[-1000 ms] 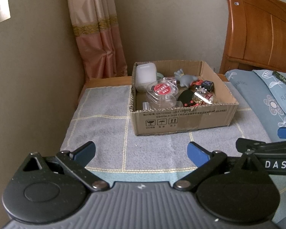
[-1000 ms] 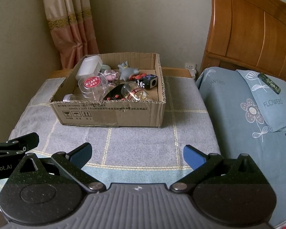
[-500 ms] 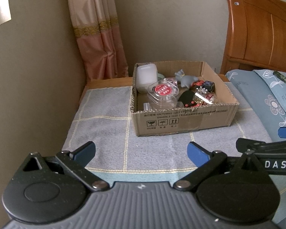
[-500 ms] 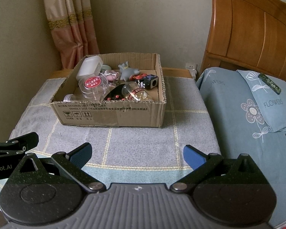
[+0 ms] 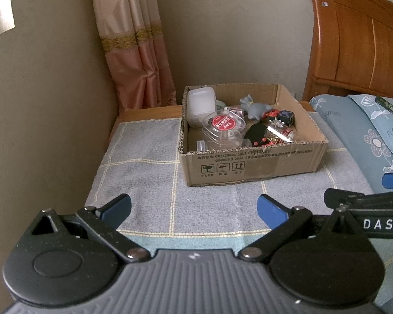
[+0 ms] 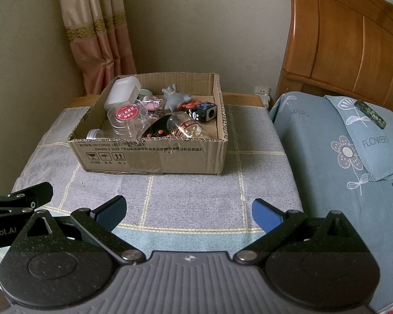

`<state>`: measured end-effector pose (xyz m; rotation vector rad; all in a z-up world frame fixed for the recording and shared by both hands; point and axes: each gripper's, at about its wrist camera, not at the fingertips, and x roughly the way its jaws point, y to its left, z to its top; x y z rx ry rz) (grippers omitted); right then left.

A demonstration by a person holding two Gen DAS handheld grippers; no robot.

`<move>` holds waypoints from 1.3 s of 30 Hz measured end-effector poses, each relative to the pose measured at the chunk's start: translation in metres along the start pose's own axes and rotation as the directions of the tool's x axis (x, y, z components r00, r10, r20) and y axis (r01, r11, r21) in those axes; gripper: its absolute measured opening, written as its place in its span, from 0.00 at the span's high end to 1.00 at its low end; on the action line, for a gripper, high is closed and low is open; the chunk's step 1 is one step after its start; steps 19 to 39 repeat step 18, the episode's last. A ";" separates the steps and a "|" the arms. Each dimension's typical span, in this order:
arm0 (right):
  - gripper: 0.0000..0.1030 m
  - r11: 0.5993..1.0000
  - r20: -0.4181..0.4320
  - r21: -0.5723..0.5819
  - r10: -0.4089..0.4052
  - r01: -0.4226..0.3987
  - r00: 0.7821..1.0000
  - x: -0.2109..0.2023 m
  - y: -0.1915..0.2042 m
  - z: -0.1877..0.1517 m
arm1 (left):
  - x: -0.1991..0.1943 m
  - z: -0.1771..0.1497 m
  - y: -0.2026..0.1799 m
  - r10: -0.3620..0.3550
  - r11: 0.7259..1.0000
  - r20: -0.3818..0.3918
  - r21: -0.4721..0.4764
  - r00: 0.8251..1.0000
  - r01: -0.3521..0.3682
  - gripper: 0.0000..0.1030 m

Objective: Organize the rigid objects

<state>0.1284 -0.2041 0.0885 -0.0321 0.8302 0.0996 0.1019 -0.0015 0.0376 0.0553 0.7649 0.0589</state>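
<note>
Both tools, left (image 5: 194, 205) and right (image 6: 188, 209), hang spread wide, grasping nothing, near the cluttered cardboard box (image 6: 154, 154)

The near wall of the cardboard box (image 5: 251, 166) hides the lower parts of the things inside, and the small print on it is too fine to read. In the left view the right tongs (image 5: 366, 196) are cut off by the picture's right edge; the headboard (image 6: 353, 41) runs out of frame too. The pink trinket (image 6: 152, 103) is too small to identify.
</note>
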 end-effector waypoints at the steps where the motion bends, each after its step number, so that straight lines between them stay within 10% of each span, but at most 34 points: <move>1: 0.00 1.000 0.000 0.000 0.000 0.000 1.000 0.000 0.000 0.000 | 0.000 0.000 0.000 0.000 1.000 0.000 0.000 1.000 0.000 0.01; 39: 0.00 1.000 -0.001 0.001 0.000 0.000 1.000 0.000 0.000 0.000 | -0.002 0.000 0.001 -0.001 1.000 -0.002 -0.002 1.000 0.001 0.01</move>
